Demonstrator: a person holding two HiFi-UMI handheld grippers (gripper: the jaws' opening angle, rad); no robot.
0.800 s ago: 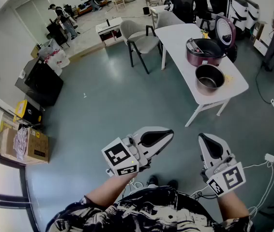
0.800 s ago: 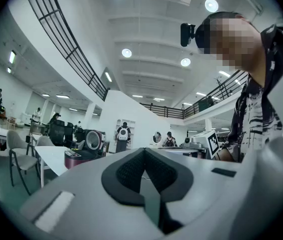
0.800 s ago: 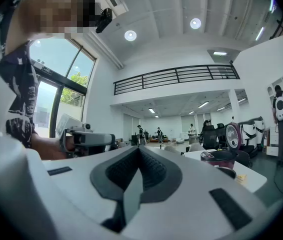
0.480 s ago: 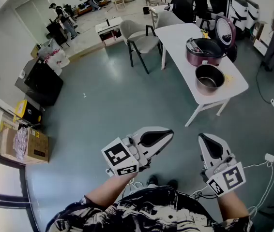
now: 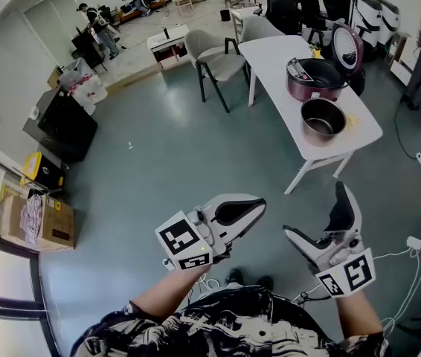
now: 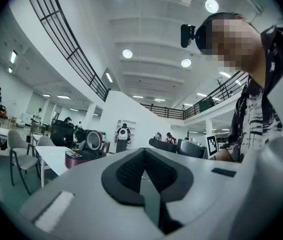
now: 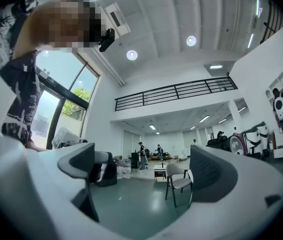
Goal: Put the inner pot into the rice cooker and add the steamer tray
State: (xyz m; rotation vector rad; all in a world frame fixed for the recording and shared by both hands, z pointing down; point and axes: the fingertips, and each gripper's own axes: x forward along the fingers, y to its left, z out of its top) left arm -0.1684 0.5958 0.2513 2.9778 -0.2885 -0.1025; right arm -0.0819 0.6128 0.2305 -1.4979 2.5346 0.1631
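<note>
Far across the floor (image 5: pixel 166 162), at the near end of the bench (image 5: pixel 270 59), the inner pot (image 5: pixel 322 120) waits just beside the open rice cooker (image 5: pixel 316 79), a short lift away. We stand well apart. Our left gripper (image 5: pixel 255 208) has its fingers (image 5: pixel 233 213) pressed together; our right gripper (image 5: pixel 316 213) has them spread wide, ready to grab.

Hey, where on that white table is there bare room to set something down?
The table is bare from the chair at its far end up to the rice cooker. The near end is crowded: the inner pot sits right beside the cooker.
</note>
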